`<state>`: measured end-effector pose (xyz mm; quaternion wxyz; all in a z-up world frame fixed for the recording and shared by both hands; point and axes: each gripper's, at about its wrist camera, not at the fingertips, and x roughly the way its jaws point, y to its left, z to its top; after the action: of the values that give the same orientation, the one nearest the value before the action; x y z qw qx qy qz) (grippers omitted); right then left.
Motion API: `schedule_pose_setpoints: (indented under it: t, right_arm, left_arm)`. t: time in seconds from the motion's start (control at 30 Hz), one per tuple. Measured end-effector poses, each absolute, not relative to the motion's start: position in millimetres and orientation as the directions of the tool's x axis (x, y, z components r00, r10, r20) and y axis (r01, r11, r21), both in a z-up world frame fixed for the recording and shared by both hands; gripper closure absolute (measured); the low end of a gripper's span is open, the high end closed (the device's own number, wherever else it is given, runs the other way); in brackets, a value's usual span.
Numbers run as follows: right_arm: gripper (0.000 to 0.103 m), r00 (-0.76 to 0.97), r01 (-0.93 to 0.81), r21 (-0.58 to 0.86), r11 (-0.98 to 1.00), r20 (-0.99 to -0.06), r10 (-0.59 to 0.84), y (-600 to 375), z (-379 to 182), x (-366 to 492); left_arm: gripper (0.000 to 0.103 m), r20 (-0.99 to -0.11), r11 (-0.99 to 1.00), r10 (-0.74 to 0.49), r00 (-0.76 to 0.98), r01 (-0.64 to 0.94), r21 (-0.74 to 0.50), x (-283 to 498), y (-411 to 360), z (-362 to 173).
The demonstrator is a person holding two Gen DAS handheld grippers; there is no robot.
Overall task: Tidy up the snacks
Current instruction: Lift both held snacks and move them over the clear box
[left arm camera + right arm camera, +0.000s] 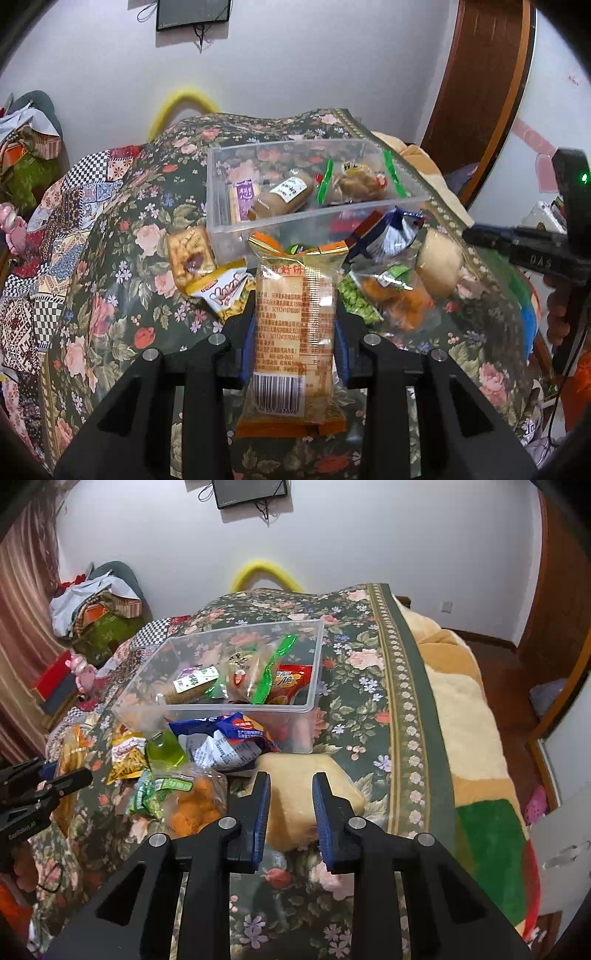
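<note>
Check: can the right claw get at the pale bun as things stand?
Probably yes. The right claw is open, and the pale bun lies uncovered on the bedspread just past its fingertips, nothing between them.

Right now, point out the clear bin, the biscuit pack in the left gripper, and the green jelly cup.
clear bin [312,686], right wrist view, on its right wall.
biscuit pack [295,325], left wrist view, on its printed middle.
jelly cup [164,755], right wrist view, on its green body.

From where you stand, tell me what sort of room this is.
Probably a bedroom in a home: a bed under a floral bedspread and plush blanket, a wooden door, and piled clothes in the corner.
</note>
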<state>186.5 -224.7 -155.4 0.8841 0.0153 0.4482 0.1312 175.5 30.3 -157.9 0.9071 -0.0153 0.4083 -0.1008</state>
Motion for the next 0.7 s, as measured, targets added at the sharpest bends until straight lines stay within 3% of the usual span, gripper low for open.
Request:
schedule_pose_setpoints:
  t: [0.03, 0.1, 0.2, 0.6, 0.7]
  right_arm:
    - [0.078, 0.557, -0.214, 0.146, 0.966, -0.794, 0.243, -224.8, -157.6, 186.0]
    - [0.046, 0.546, -0.203, 0.142, 0.969, -0.805, 0.232, -224.8, -163.5, 184.3]
    - [0.026, 0.553, -0.201, 0.122, 0.972, -0.805, 0.215, -224.4, -169.0, 182.4]
    - [0.013, 0.433, -0.277, 0.114, 0.954, -0.871, 0.23, -202.7, -215.8, 210.6]
    - [0.017, 0.433, -0.259, 0.152, 0.954, -0.865, 0.255, -207.1, -218.2, 214.2]
  left_arm:
    - [0.069, -0.738, 0.979, -0.198, 0.645, 0.171, -0.112, 176.5, 30.4, -157.5]
    - [0.069, -0.741, 0.979, -0.196, 0.642, 0.17, -0.111, 177.0, 29.6, -158.5]
    - [0.069, -0.748, 0.979, -0.197, 0.634, 0.169, -0.115, 177.3, 29.7, -162.5]
    - [0.069, -0.773, 0.982, -0.186, 0.607, 0.14, -0.127, 190.1, 39.8, -180.3]
    - [0.069, -0.768, 0.982, -0.186, 0.612, 0.133, -0.131, 193.7, 41.6, -178.9]
